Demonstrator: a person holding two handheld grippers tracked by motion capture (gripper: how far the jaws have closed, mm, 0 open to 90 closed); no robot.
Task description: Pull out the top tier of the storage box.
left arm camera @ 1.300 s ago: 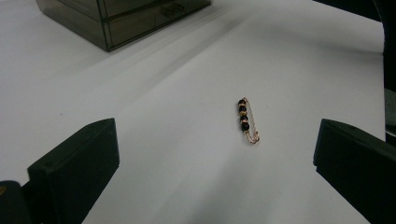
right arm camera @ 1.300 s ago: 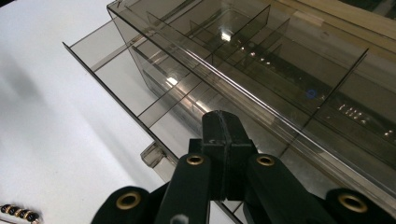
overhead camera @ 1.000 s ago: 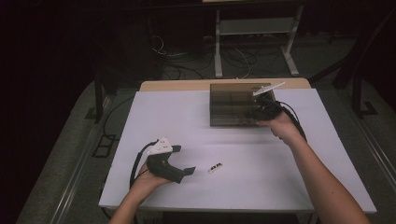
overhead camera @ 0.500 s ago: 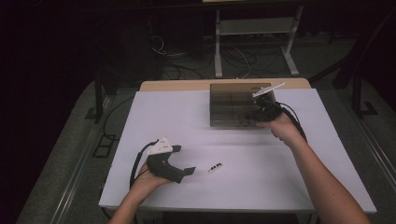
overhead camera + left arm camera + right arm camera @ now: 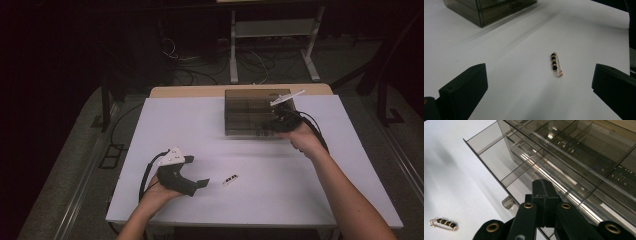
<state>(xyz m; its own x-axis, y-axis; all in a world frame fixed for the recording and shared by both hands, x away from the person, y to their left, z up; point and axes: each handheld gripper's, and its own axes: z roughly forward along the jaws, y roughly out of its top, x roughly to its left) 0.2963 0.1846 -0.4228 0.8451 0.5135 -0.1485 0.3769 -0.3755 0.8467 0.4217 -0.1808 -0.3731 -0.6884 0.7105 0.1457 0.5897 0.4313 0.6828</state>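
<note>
Two tools: you hold a left gripper (image 5: 200, 184) low near the front of the worktop (image 5: 165, 120) and a right gripper (image 5: 278, 125) up against the smoky box (image 5: 250, 107) at the back.
Left jaws: wide open, level with the worktop, one either side of your line to the pin (image 5: 556, 64), which lies ahead of them and apart from both.
Pin: a gold safety pin strung with dark beads, flat on the bare white worktop, well short of the box, just beside the left gripper in the high view (image 5: 230, 180).
Right jaws: shut tight with nothing between them, their tip over the drawer (image 5: 506, 167).
Drawer: a clear tray with dividers, standing out from the box front with its compartments open to the top.
Why so: the drawer seems drawn out to take the pin, and your right hand stays by it to steady it.
Next: likely you close the left jaws across the pin's length; it is thin and flat, so it may slip.
</note>
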